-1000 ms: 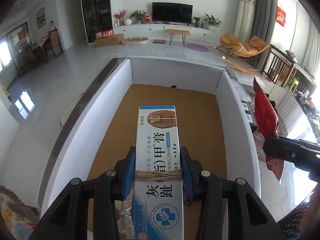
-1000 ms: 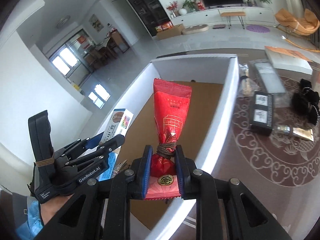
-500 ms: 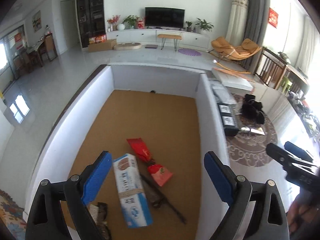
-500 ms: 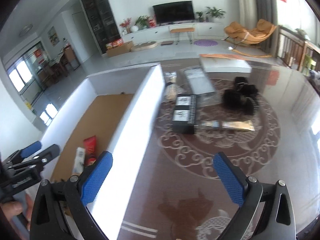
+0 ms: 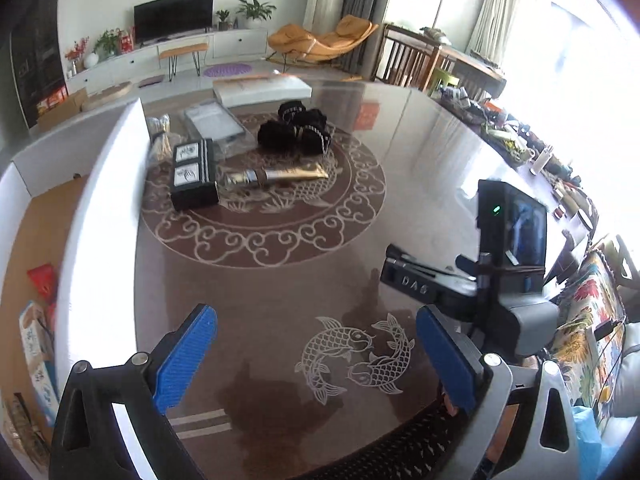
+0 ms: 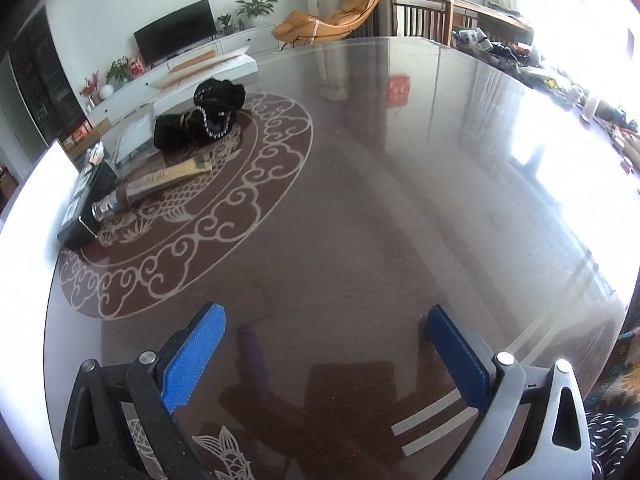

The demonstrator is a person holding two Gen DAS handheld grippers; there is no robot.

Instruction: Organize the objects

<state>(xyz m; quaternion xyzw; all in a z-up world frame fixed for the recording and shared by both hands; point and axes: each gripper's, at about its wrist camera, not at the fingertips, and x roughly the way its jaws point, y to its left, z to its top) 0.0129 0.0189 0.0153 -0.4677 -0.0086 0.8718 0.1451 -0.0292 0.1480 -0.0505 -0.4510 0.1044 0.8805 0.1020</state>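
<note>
My left gripper (image 5: 316, 354) is open and empty above the dark glass table (image 5: 420, 152). My right gripper (image 6: 324, 354) is open and empty over the table too. The white box (image 5: 100, 208) stands at the left; inside it lie the blue-white cream carton (image 5: 36, 356) and the red packet (image 5: 42, 282). On the table beside the box lie a black case (image 5: 194, 172), a gold tube (image 5: 276, 176), a black beaded bundle (image 5: 296, 130) and a clear packet (image 5: 214, 120). In the right wrist view the tube (image 6: 160, 182) and the black bundle (image 6: 200, 118) lie at the far left.
The right hand's gripper body with its screen (image 5: 512, 256) is close at the right in the left wrist view. A flat white box (image 5: 262, 88) lies at the table's far edge. Clutter (image 5: 516, 144) lines the far right side. A patterned sofa (image 5: 592, 320) is at the right.
Both grippers opened and let go of the cream carton and the red packet, which now lie in the box. Both have swung right, from over the box to over the table.
</note>
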